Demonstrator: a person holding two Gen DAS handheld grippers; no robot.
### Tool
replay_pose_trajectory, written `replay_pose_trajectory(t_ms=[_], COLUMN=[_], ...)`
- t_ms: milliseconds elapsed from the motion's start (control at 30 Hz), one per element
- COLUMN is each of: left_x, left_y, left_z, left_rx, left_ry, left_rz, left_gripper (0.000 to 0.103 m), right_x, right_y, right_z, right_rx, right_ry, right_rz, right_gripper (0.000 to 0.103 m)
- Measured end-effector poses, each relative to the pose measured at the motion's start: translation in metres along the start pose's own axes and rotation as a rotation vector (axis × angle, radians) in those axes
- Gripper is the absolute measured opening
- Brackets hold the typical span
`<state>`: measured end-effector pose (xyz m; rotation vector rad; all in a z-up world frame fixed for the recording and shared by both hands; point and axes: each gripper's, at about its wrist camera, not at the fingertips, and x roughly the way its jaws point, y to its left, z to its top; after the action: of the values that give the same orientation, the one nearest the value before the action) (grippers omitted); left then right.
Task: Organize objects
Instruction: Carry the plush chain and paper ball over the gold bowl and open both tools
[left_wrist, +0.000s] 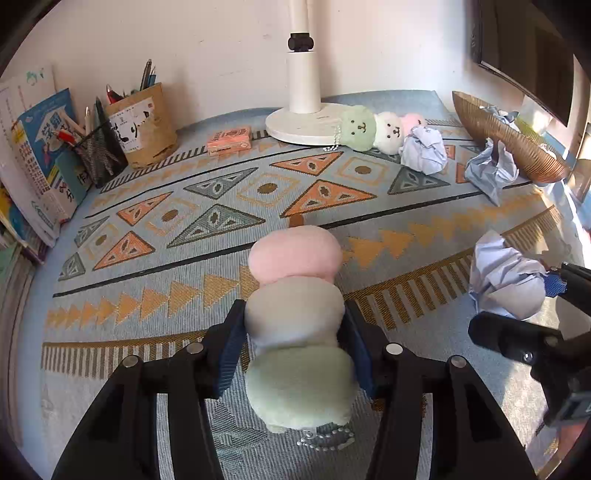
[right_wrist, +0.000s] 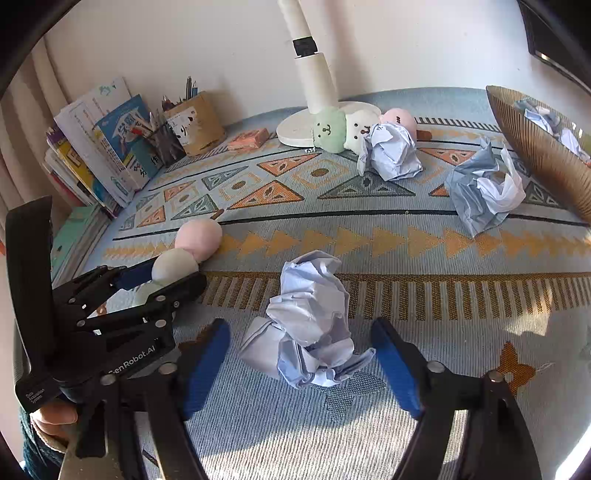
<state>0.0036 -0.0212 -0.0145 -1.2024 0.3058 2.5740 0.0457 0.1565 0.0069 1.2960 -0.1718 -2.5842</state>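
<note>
My left gripper (left_wrist: 295, 325) is shut on a three-ball plush toy (left_wrist: 295, 314) in pink, white and green; its fingers squeeze the white middle ball, low over the patterned cloth. It also shows in the right wrist view (right_wrist: 184, 254). My right gripper (right_wrist: 301, 343) is open, its blue pads on either side of a crumpled pale-blue paper ball (right_wrist: 310, 317) lying on the cloth. That ball and the right gripper (left_wrist: 517, 295) show at the right of the left wrist view. A second plush toy (left_wrist: 380, 127) with faces lies by the lamp base.
Two more crumpled papers (right_wrist: 391, 151) (right_wrist: 480, 192) lie further back. A woven basket (right_wrist: 543, 155) with paper inside stands at the right. A white lamp base (left_wrist: 299, 125), an orange box (left_wrist: 229, 140), pen holders (left_wrist: 140, 125) and books (left_wrist: 40, 155) line the back and left.
</note>
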Motion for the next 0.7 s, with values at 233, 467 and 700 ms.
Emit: replay_pose_trajectory(t_ms=[233, 467, 700], left_x=[-0.013, -0.050, -0.078], left_y=[-0.009, -0.060, -0.148], left_z=[-0.002, 0.041, 0.135], left_rx=[0.012, 0.071, 0.136], left_ry=[-0.036, -0.162, -0.313], left_rz=[-0.005, -0.123, -0.289], left_gripper=[0.044, 0.044, 0.044], right_x=[-0.024, -0.125, -0.210], right_y=[-0.010, -0.072, -0.175], right_z=[-0.010, 0.016, 0.053], right_rx=[-0.017, -0.004, 0.255], right_ry=[-0.060, -0.317, -0.557], right_rz=[0.166, -0.072, -0.332], right_gripper=[0.043, 0.043, 0.044])
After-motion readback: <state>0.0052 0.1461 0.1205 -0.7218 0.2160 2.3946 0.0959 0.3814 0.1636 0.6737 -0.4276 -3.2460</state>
